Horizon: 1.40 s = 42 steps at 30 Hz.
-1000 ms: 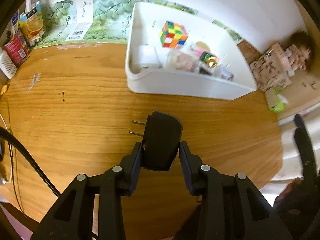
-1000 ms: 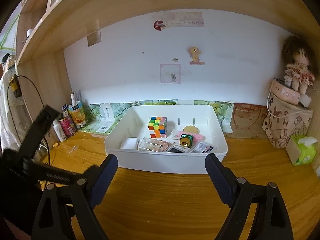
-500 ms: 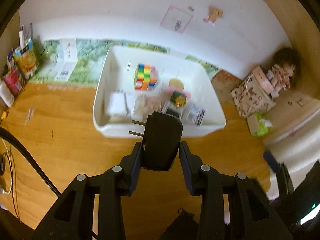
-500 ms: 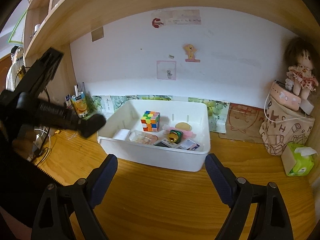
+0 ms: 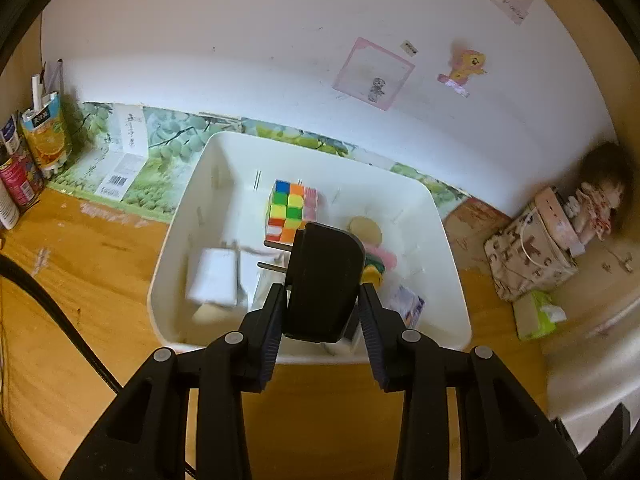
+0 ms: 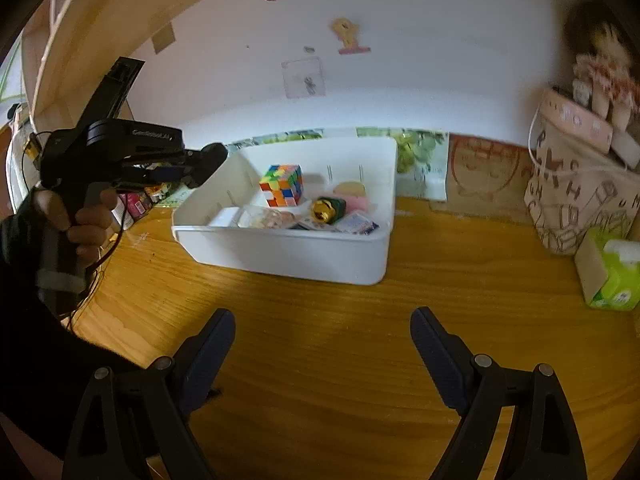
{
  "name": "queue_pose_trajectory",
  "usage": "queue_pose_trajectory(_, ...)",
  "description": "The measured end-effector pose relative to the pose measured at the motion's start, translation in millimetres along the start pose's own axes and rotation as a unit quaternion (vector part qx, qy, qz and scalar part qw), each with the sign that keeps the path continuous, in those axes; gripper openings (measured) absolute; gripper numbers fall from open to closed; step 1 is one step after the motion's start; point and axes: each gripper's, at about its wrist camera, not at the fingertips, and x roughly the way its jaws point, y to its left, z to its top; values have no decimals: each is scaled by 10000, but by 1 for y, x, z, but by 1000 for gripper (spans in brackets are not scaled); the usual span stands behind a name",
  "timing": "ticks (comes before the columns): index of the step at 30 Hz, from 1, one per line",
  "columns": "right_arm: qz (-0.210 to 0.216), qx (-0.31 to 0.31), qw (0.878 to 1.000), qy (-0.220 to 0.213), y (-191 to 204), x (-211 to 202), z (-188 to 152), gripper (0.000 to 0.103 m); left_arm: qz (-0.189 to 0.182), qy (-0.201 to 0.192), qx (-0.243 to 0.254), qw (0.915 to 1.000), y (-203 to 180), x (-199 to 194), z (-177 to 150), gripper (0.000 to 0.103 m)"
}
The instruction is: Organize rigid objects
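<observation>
My left gripper (image 5: 322,300) is shut on a black plug adapter (image 5: 324,280), whose two metal prongs point left. It hangs above the near side of the white bin (image 5: 180,248). Inside the bin lie a coloured puzzle cube (image 5: 286,210), a white box (image 5: 216,276), a gold-and-green item, a pink piece and small packets. In the right wrist view the bin (image 6: 288,250) sits on the wooden desk, with the left gripper (image 6: 208,160) at its left rim, held by a person's hand (image 6: 86,220). My right gripper (image 6: 322,336) stands open over bare desk in front of the bin.
Juice cartons and cans (image 5: 36,152) stand at the back left by a green printed mat. A patterned bag (image 6: 576,196) with a doll on top and a green tissue pack (image 6: 612,276) sit at the right. A black cable (image 5: 52,320) runs along the left desk edge.
The left gripper has carried the adapter forward and up, from above bare desk to over the bin. The right gripper swung right and dipped; the bin now sits left of centre in its view.
</observation>
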Motion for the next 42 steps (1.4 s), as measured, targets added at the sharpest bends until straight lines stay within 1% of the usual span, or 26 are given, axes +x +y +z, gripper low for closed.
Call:
queue_pose_trajectory(3, 42, 35, 9999, 91, -8, 9, -1, 90, 1, -126, -89, 9999, 0, 17, 4, 40)
queue_pose_trajectory(5, 115, 70, 9997, 209, -14, 16, 1, 90, 67, -164, -139, 9997, 0, 29, 5, 39)
queue_pose_trajectory(8, 153, 86, 9994, 293, -19, 24, 8, 90, 154, -220, -164, 9995, -5, 36, 6, 38)
queue_pose_trajectory(10, 166, 99, 9994, 298, -21, 26, 12, 90, 109, -229, -188, 9995, -9, 37, 6, 41)
queue_pose_trajectory(12, 227, 147, 9992, 289, -22, 29, 18, 90, 107, -218, -172, 9996, -13, 34, 6, 47)
queue_pose_trajectory(14, 312, 191, 9990, 261, -21, 31, 24, 90, 164, -216, -129, 9995, -16, 30, 7, 67)
queue_pose_trajectory(15, 341, 198, 9989, 233, -20, 31, 27, 90, 184, -231, -107, 9995, -16, 28, 8, 70)
queue_pose_trajectory(16, 372, 196, 9989, 195, -18, 31, 30, 90, 207, -257, -73, 9994, -18, 23, 8, 73)
queue_pose_trajectory(20, 441, 128, 9989, 11, -11, 28, 39, 90, 285, -324, -81, 9990, -17, 11, 10, 76)
queue_pose_trajectory(24, 438, 181, 9989, 40, -3, 28, 49, 90, 352, -327, -197, 9987, -13, -4, 5, 77)
queue_pose_trajectory(26, 449, 139, 9989, 71, 4, 24, 51, 90, 358, -317, -248, 9985, -11, -12, -1, 81)
queue_pose_trajectory(29, 392, 106, 9991, 85, 11, 17, 53, 90, 355, -223, -283, 9987, -10, -24, -9, 82)
queue_pose_trajectory(31, 343, 237, 9991, 72, 15, 10, 55, 90, 400, -120, -267, 9988, -9, -32, -14, 82)
queue_pose_trajectory(36, 209, 303, 9993, 8, 29, -9, 58, 90, 441, -118, -102, 9989, -12, -59, -29, 87)
queue_pose_trajectory(37, 218, 295, 9993, -6, 31, -12, 59, 91, 436, -124, -95, 9989, -12, -65, -32, 88)
queue_pose_trajectory(39, 202, 276, 9994, -75, 37, -20, 63, 99, 406, -148, -43, 9991, -12, -75, -37, 91)
queue_pose_trajectory(42, 207, 194, 9996, -92, 46, -27, 69, 101, 482, -275, 74, 9984, -12, -92, -43, 97)
